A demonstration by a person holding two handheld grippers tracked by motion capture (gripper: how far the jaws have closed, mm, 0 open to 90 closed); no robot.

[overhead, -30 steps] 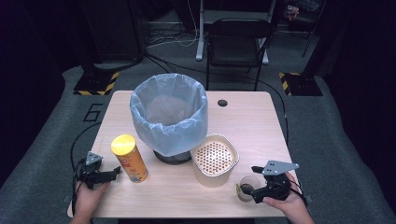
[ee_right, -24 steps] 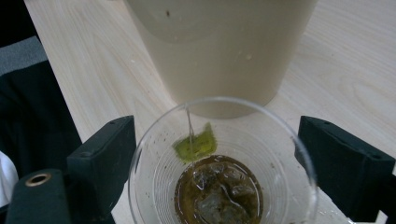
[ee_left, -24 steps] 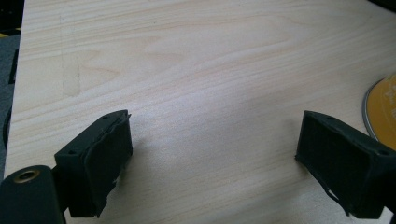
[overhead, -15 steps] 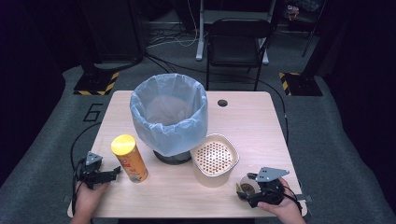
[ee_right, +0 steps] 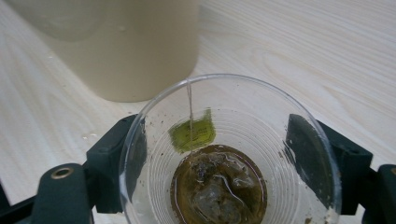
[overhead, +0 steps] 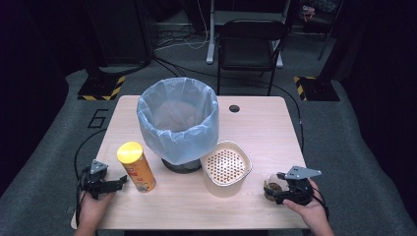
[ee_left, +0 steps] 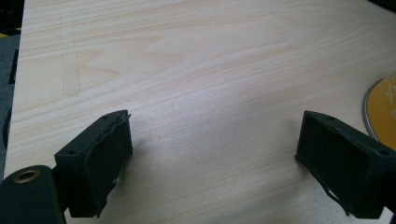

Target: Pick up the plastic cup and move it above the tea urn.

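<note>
Cup (ee_right: 229,154), clear plastic with a wet teabag (ee_right: 217,186) inside, stands at the surface's (overhead: 275,132) near right edge between the right gripper's (overhead: 285,189) jaws, which have just been closing around its wall. Left gripper (overhead: 110,184) rests released beside the can (overhead: 136,166). Farther: strainer (overhead: 226,164), then lined bin (overhead: 178,123).

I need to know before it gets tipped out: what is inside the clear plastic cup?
The clear plastic cup holds a used tea bag in brown liquid, its string and green tag lying against the wall. The bag hides the cup's bottom.
</note>
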